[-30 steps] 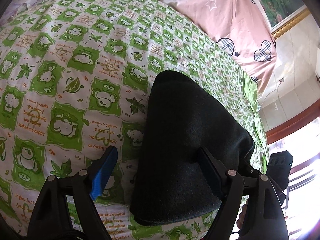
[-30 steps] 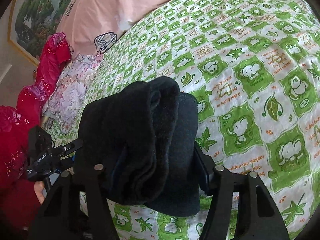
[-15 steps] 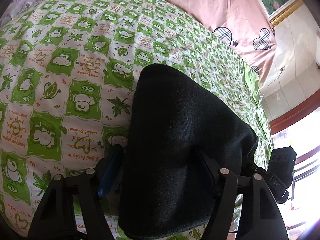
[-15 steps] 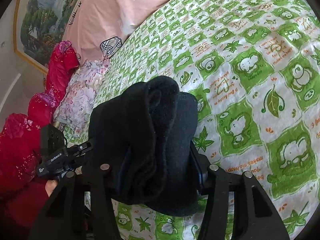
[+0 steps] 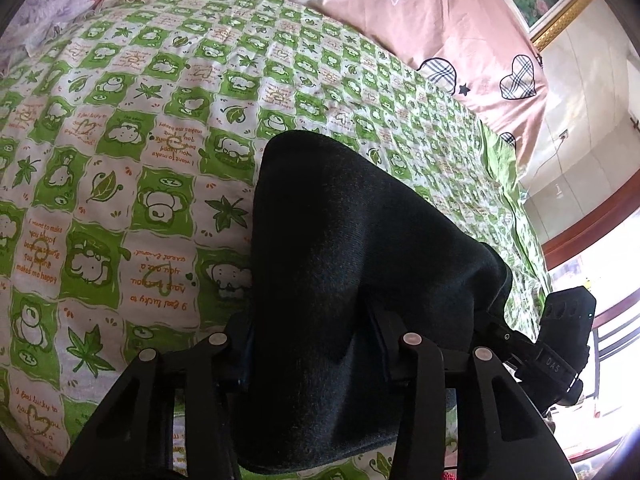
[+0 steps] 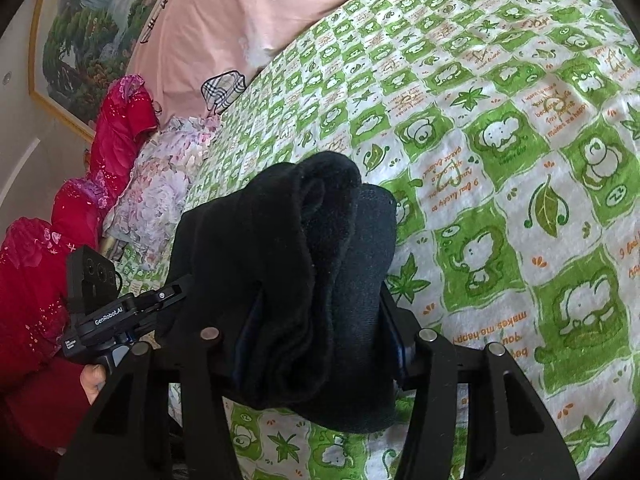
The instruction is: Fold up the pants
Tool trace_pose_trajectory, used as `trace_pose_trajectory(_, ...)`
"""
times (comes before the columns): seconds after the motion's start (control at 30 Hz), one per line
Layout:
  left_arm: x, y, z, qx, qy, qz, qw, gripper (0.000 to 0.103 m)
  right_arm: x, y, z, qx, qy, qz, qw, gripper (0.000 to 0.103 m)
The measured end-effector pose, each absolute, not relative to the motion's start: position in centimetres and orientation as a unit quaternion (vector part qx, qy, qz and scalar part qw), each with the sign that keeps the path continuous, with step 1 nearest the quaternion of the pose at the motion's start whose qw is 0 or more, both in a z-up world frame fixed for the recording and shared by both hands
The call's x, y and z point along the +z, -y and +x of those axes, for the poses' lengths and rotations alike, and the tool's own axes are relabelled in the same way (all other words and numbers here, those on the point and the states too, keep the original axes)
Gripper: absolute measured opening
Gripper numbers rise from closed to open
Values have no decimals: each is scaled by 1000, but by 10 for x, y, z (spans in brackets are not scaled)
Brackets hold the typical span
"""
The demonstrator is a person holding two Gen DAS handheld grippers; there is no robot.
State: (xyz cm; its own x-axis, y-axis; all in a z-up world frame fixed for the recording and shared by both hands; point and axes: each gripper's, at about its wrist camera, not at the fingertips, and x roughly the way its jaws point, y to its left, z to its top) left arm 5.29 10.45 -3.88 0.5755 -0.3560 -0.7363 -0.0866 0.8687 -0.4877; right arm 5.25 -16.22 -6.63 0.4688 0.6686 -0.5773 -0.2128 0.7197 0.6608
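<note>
Black knit fabric fills both lenses: the folded bundle of dark fleece-lined pants (image 5: 360,280) sits lifted off the green-and-white checked cartoon bedsheet (image 5: 120,184), held between my two tools. A second ago my left gripper (image 5: 312,356) stood wide, its blue pad clear of the cloth. Now its jaws are closing and the bundle's end is wedged between them, the fabric dimpling against the inner finger. I read that as the second handhold being secured, so the bundle can be carried or set down without slumping open.

My right gripper (image 6: 316,332) has not shifted. It pinches the other end of the pants (image 6: 288,272), its jaws half spread around the thick stack.

The right view shows what the left cannot: the rolled layers and fuzzy lining at the bundle's end, the left tool's black handle (image 6: 108,316) with a person's fingers beneath it, and red padded clothing (image 6: 44,280) beside a floral pillow (image 6: 156,200). The left view alone shows the smooth outer fold, the pink star-and-heart duvet (image 5: 440,32), and a bright window past the bed.
</note>
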Motion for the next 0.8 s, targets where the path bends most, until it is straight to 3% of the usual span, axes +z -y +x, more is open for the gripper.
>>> trace_pose_trajectory(0.8, 4, -122, 15, -49, -408, -230, 882, 35, -27, 129, 60, 303, -409, 212, 834, 46)
